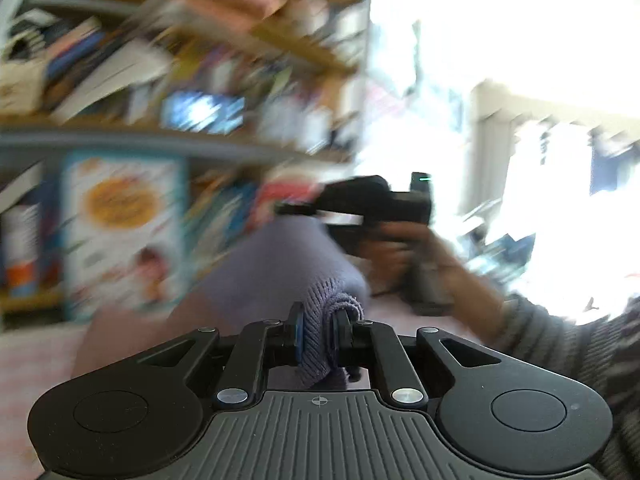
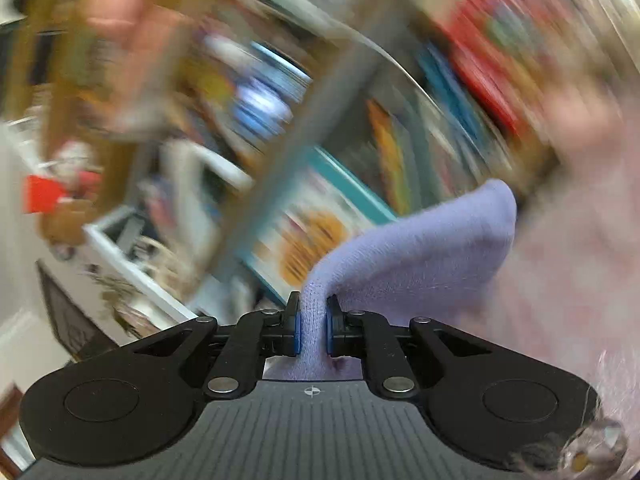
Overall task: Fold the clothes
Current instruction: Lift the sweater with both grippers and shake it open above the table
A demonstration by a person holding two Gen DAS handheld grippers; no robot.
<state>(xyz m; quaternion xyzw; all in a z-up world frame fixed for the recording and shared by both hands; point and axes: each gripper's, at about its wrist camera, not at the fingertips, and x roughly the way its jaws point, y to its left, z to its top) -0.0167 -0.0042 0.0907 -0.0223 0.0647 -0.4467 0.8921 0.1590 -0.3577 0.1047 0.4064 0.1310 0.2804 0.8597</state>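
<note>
Behind both grippers, a bookshelf (image 1: 168, 136) is filling most of each view, badly blurred; its boards and rows of books are showing only as streaks of colour. On the right of the left wrist view a window (image 1: 500, 40) is glaring white, with no detail readable. Below the shelf, a pale pink surface (image 2: 568, 300) is lying under and beside the work area.

1 large book (image 1: 124, 232) with a teal border and an orange round mark on a white cover is standing face-out on the shelf, just behind the sock.

A lilac sock (image 2: 420, 252) is hanging in the air between the 2 grippers, clear of the pink surface as far as the frames are showing. In the right wrist view its rounded end is pointing up and to the right.

A hand (image 1: 404, 248) in a grey striped sleeve (image 1: 560, 344) is gripping the right gripper's handle.

The left gripper (image 1: 318, 334) is pinching the ribbed cuff of the sock, which is bunching between its blue pads.

The right gripper (image 2: 313, 326) is pinching a narrow fold of the sock, with both pads pressing on the fabric.
</note>
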